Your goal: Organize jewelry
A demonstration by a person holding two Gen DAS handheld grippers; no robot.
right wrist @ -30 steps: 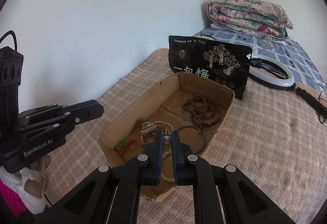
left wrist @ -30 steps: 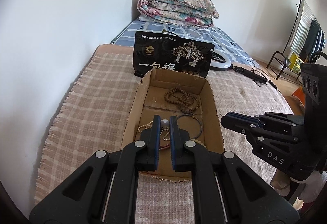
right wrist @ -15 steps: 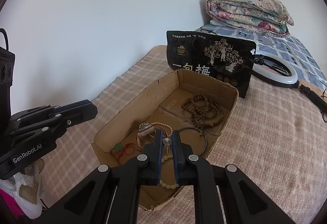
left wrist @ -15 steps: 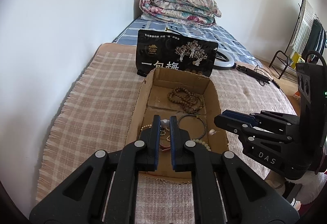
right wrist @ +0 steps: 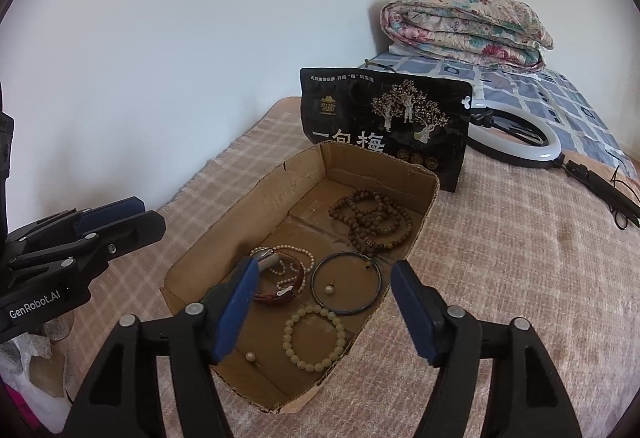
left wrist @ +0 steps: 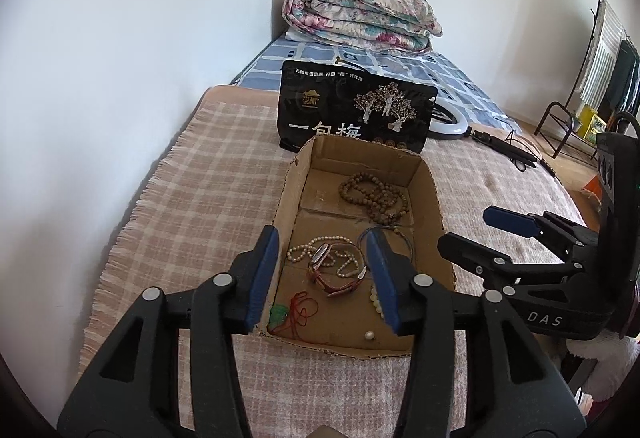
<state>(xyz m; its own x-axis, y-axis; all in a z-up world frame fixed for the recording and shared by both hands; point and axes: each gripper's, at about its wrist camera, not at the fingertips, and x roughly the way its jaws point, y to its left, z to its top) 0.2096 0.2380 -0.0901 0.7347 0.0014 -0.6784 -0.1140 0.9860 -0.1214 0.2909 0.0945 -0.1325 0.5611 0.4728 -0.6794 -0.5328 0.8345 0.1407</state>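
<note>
- While both grippers hover over the near end of the box (left wrist: 434, 194), nothing is held: the left gripper (left wrist: 326, 278) is seen with its fingers (left wrist: 262, 274) opening and only air between them, and the right gripper (right wrist: 326, 312) is likewise opening, empty.
- The jewelry is all found inside the box on the bed (right wrist: 500, 258): brown beads (right wrist: 370, 222) at the far end, a dark bangle (right wrist: 346, 282) and a watch (right wrist: 280, 288) in the middle, a pale bracelet (right wrist: 314, 338) and a red cord (left wrist: 298, 312) near the front edge, a loose pearl (right wrist: 250, 357) in the near corner.
- The step in hand is judged to be the choice and approach of a first piece.
- A single item should be singled out; the pale bracelet lies apart from the rest, so it could be pinched across one side of its ring without tangling.
- The watch and the pearl strand (left wrist: 316, 242) are overlapped, so a grasp there would risk dragging both.
- The box wall should be cleared on the way down.
- Compared with a second ago, both pairs of fingers, then clenched, are now spread; the view of the box is little changed.
</note>
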